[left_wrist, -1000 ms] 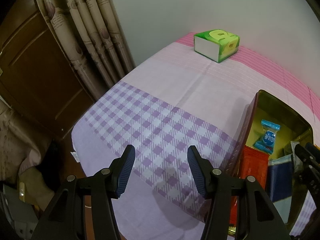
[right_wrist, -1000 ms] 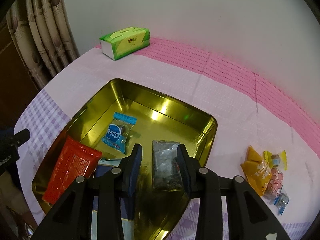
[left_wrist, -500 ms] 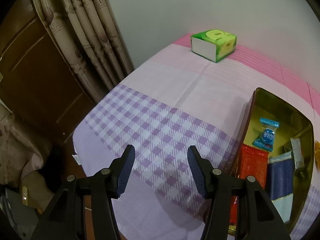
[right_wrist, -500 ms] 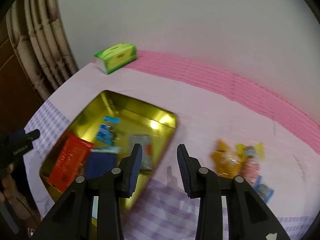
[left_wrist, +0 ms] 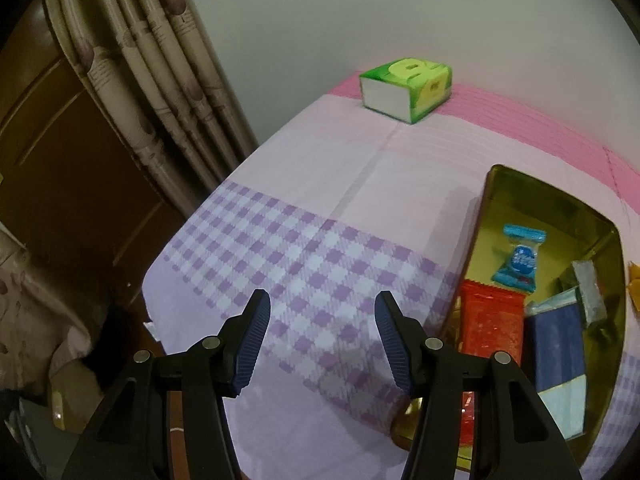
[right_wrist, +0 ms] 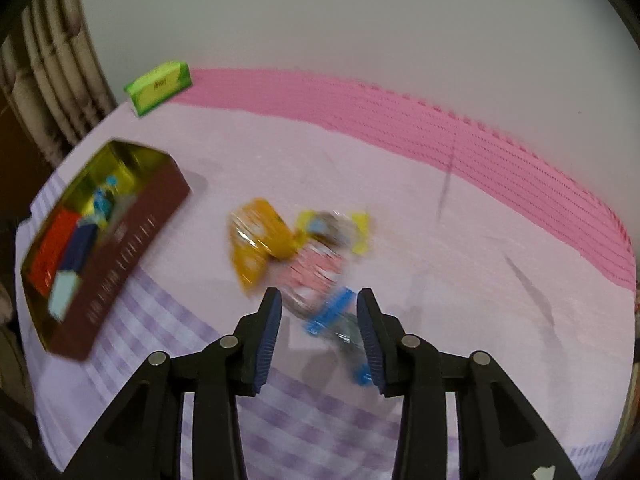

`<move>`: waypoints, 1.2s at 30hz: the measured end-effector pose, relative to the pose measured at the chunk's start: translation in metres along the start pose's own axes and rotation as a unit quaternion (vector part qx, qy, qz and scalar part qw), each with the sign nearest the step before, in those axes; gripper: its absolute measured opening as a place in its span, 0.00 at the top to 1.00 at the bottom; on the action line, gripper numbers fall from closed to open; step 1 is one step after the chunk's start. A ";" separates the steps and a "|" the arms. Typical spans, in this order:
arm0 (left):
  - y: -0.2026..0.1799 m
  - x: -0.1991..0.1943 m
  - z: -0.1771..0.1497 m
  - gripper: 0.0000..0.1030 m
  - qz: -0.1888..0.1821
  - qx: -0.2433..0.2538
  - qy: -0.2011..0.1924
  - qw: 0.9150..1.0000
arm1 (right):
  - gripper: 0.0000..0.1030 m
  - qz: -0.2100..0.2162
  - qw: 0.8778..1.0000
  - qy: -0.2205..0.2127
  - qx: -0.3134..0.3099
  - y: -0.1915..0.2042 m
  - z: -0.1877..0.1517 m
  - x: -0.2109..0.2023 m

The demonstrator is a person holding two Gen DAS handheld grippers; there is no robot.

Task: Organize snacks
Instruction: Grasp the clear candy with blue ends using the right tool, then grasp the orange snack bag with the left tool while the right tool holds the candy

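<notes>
A gold tin (left_wrist: 490, 188) with dark red sides (right_wrist: 120, 264) holds a red packet (left_wrist: 492, 320), a dark blue packet (left_wrist: 556, 348), a light blue candy (left_wrist: 520, 260) and a clear grey packet (left_wrist: 588, 292). My left gripper (left_wrist: 320, 336) is open and empty over the checked cloth, left of the tin. My right gripper (right_wrist: 319, 332) is open above a loose pile of snacks: an orange packet (right_wrist: 256, 240), a yellow-ended candy (right_wrist: 336, 228), a pink packet (right_wrist: 312, 272) and a blue-ended candy (right_wrist: 332, 312) lying between its fingers. The right wrist view is blurred.
A green tissue box (left_wrist: 408, 84) stands at the table's back left corner, also in the right wrist view (right_wrist: 158, 86). Curtains (left_wrist: 148, 80) and a wooden door (left_wrist: 60, 168) lie past the table's left edge. A grey wall runs behind the table.
My right gripper let go of the clear grey packet in the tin, then swung right to the loose snack pile. My left gripper stayed open and shifted only slightly.
</notes>
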State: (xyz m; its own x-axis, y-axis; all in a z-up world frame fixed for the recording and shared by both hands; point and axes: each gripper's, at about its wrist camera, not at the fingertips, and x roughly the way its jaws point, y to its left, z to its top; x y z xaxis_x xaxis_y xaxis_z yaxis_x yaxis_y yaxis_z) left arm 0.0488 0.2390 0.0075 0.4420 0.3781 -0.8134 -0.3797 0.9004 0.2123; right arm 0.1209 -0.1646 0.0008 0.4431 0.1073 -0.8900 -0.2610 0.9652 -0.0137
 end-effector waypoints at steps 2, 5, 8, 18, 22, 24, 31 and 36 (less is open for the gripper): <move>-0.002 -0.003 0.000 0.46 -0.008 0.001 -0.009 1.000 | 0.62 0.005 1.000 0.007 -0.012 -0.010 -0.006 0.004; -0.007 -0.007 -0.001 0.46 -0.023 0.007 -0.021 1.000 | 0.61 0.020 0.999 0.013 -0.026 -0.018 -0.010 0.011; -0.014 -0.011 -0.003 0.46 -0.043 0.017 -0.023 0.999 | 0.59 0.035 0.998 0.016 -0.041 -0.021 -0.010 0.020; -0.054 -0.029 -0.004 0.46 -0.077 0.056 -0.015 0.995 | 0.65 0.084 0.995 0.014 -0.055 -0.021 -0.022 0.035; -0.078 -0.041 0.000 0.46 -0.105 0.072 -0.014 0.992 | 0.75 0.076 0.996 -0.002 -0.035 -0.022 -0.033 0.032; -0.095 -0.047 0.002 0.46 -0.122 0.084 -0.016 0.989 | 0.77 0.069 0.997 -0.014 -0.015 -0.023 -0.037 0.031; -0.165 -0.066 0.002 0.46 -0.184 0.141 -0.026 0.972 | 0.79 -0.030 0.996 -0.045 0.075 -0.043 -0.049 0.024; -0.210 -0.071 -0.002 0.46 -0.232 0.174 -0.019 0.957 | 0.79 -0.102 0.983 -0.056 0.141 -0.075 -0.064 0.016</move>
State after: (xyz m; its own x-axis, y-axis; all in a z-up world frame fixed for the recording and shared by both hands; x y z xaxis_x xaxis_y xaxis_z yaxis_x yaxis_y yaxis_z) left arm 0.0950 0.0228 0.0198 0.5300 -0.0779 -0.8444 0.1548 0.9879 0.0060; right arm 0.0927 -0.2502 -0.0418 0.5573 -0.0857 -0.8259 0.0847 0.9953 -0.0461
